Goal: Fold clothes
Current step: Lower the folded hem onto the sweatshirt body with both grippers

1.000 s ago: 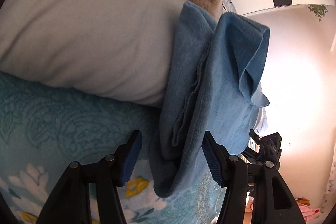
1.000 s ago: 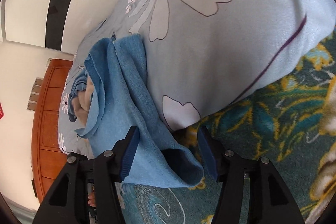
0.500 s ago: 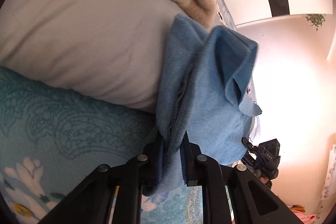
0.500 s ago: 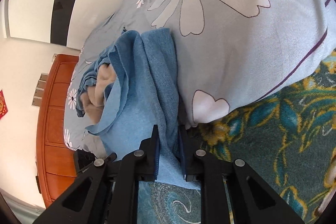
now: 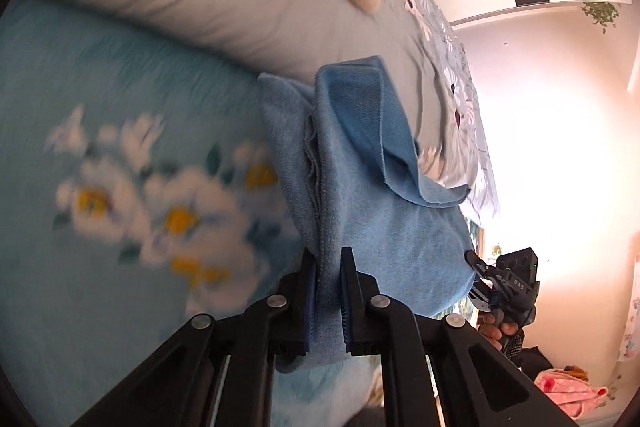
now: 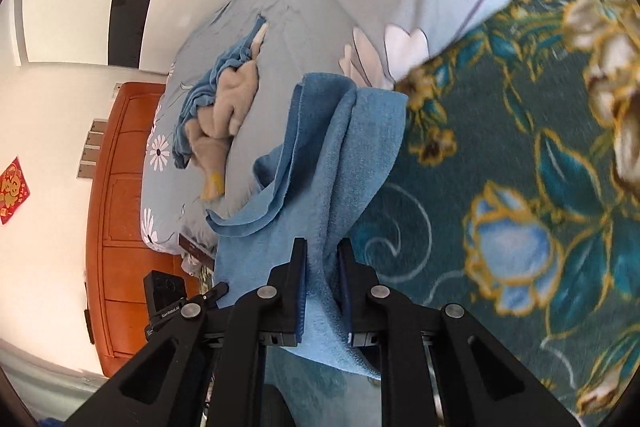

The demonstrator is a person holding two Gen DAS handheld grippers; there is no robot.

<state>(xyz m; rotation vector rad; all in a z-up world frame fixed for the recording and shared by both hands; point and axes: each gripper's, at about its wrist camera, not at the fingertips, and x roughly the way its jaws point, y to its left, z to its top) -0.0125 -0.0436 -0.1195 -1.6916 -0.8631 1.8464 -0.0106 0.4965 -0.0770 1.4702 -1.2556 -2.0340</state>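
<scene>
Right, both ends gripped: left gripper [image 5: 327, 297] is clamped on the blue towel [image 5: 372, 195], right gripper [image 6: 322, 291] clamped on the same towel [image 6: 332, 163], which hangs bunched between them over the floral bedspread [image 6: 520, 187]. I judge the step is lifting and spreading it for a fold. To do it well I want even tension, hands apart, so the loose flap [image 5: 400, 167] drops flat. Far side is blocked by the grey duvet [image 6: 304, 39] with a beige garment [image 6: 228, 107] on it; open bedspread lies near, so I lay it there. Wooden headboard [image 6: 120, 207] is at the left, well apart.
</scene>
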